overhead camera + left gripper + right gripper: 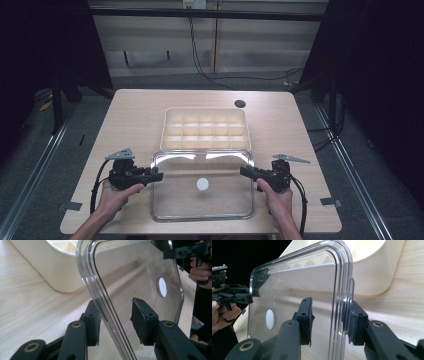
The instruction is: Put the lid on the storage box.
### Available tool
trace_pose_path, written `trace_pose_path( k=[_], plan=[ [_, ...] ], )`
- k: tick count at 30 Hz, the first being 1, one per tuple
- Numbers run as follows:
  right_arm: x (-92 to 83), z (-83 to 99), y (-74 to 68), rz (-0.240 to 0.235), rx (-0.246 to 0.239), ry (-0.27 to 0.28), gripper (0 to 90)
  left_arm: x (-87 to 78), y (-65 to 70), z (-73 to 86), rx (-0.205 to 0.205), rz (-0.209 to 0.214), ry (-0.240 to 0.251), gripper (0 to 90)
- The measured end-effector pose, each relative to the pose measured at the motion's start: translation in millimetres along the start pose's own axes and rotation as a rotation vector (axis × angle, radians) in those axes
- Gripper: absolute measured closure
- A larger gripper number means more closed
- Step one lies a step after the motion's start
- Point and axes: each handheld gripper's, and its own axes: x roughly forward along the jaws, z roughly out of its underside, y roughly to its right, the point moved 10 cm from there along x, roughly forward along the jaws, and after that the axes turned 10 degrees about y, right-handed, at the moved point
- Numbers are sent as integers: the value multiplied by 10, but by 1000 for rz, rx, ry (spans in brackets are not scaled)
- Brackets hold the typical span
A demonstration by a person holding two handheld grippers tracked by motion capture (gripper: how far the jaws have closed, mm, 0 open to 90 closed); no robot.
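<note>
The left hand (116, 196) held the left gripper (158, 176) at the near left of the table (135, 107), pointing right toward the clear lid (200, 205). In the left gripper view the left gripper (116, 315) had its jaws apart, one on each side of the lid (140, 272) rim. The left pad (93, 320) lay against the rim; the right pad (140, 317) stood clear of it, so the rim was straddled, not clamped.

The lid occupied the near centre of the table, its long edges running left to right. Its far edge lay at the near wall of the cream tray (205, 127), which sat just beyond it at mid-table. A white disc (202, 184) marked the lid's centre. The tray (50, 267) was divided into a grid of compartments; their contents could not be told. A dark hole (240, 104) lay in the table just beyond the tray's far right corner.

The right hand (278, 200) held the right gripper (242, 171) at the lid's right edge, pointing left. In the right gripper view the right gripper (328, 317) likewise had its jaws apart around the lid (294, 302) rim. The right pad (355, 320) lay at a small tab on the rim; the left pad (307, 317) stood off from it. The tray (372, 267) lay behind the lid
</note>
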Motion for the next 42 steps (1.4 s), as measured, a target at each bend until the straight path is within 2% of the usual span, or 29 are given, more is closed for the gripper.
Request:
trace_pose_path(
  k=[18,21,23,28,34,37,42],
  plan=[
    [-11,-110,-38,6,-26,19,617,-21,26,-111,26,-9,28,635],
    [-30,-150,-59,6,-35,42,625,-25,34,-154,23,-7,41,645],
    [-37,-165,-61,7,-34,44,625,-19,50,-206,42,-4,52,649],
    [-55,-241,-79,7,-41,59,626,-39,63,-290,51,-1,74,681],
    [-35,-249,-88,8,-47,47,619,-67,73,-348,47,3,94,700],
    [-38,-267,-92,10,-68,41,614,-70,82,-373,47,-4,100,701],
    [-43,-294,-115,-1,-76,37,615,-95,95,-429,65,-10,107,705]
  ],
)
